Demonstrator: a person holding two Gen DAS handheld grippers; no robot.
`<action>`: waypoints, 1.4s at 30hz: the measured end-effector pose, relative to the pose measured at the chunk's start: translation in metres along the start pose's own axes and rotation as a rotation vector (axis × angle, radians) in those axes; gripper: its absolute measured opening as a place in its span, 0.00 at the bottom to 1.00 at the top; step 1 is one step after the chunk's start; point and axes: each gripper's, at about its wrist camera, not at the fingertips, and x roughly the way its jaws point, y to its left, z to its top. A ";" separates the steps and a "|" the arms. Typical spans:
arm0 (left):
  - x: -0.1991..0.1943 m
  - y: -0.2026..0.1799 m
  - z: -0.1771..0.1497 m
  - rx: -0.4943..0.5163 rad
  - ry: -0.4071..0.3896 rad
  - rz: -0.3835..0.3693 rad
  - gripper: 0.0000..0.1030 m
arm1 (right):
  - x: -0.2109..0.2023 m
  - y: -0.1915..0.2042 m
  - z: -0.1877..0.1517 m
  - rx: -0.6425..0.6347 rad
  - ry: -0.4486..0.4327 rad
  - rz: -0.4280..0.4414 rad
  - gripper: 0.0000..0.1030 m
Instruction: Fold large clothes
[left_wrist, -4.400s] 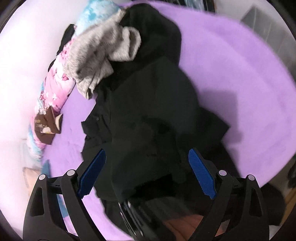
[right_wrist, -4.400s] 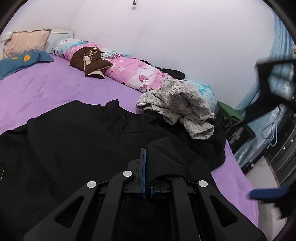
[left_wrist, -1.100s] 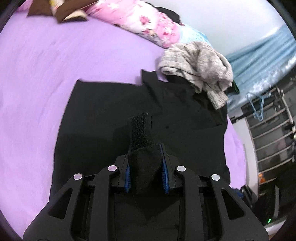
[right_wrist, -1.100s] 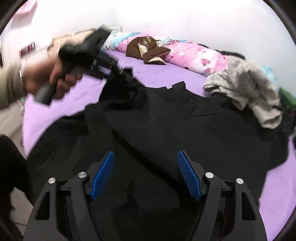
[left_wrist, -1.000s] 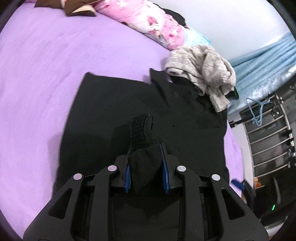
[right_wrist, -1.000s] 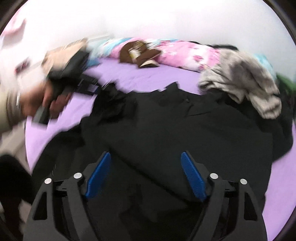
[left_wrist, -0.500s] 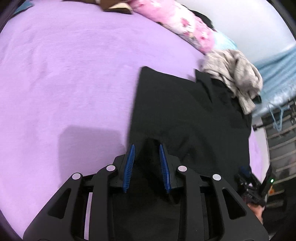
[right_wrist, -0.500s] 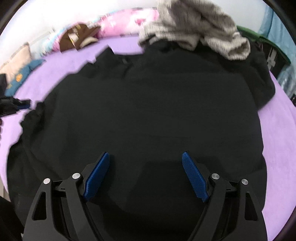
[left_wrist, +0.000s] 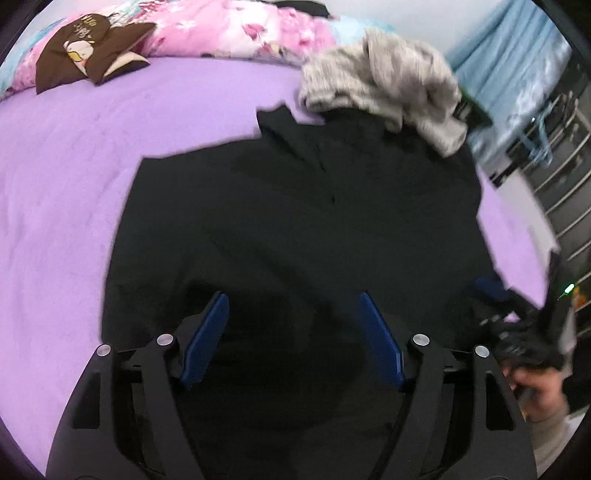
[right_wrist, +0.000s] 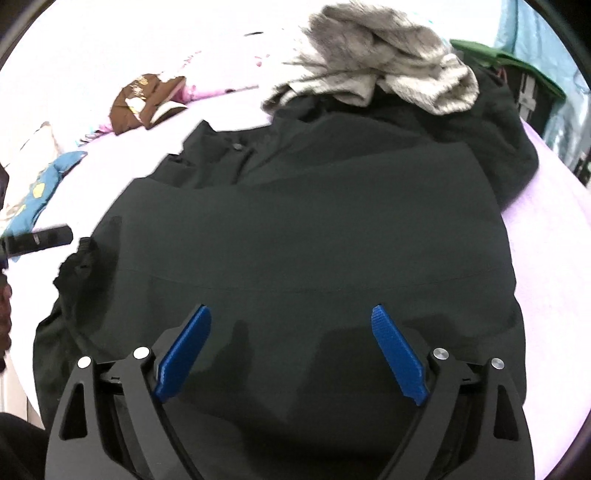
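Black fabric of a large dark jacket (left_wrist: 303, 229) is spread flat across the purple bed sheet (left_wrist: 62, 177), its collar toward a rumpled grey fleece garment (left_wrist: 384, 88) lying at its top edge. The left gripper (left_wrist: 293, 332) is held above the jacket's lower part, its blue-padded fingers (left_wrist: 207, 336) parted and empty. The right gripper (right_wrist: 291, 350) is likewise poised over the hem, fingers (right_wrist: 397, 354) spread wide, nothing clamped. A pink floral quilt (left_wrist: 229, 29) is bunched along the wall.
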 end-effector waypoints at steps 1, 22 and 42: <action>0.006 0.000 -0.004 -0.004 0.005 -0.006 0.68 | 0.002 -0.002 -0.001 0.006 0.009 -0.001 0.85; -0.002 0.054 -0.043 -0.105 -0.093 -0.075 0.86 | 0.034 -0.004 -0.014 0.027 0.075 0.002 0.94; -0.134 0.011 -0.144 -0.053 -0.237 0.019 0.88 | -0.133 -0.034 -0.133 0.077 -0.101 -0.062 0.94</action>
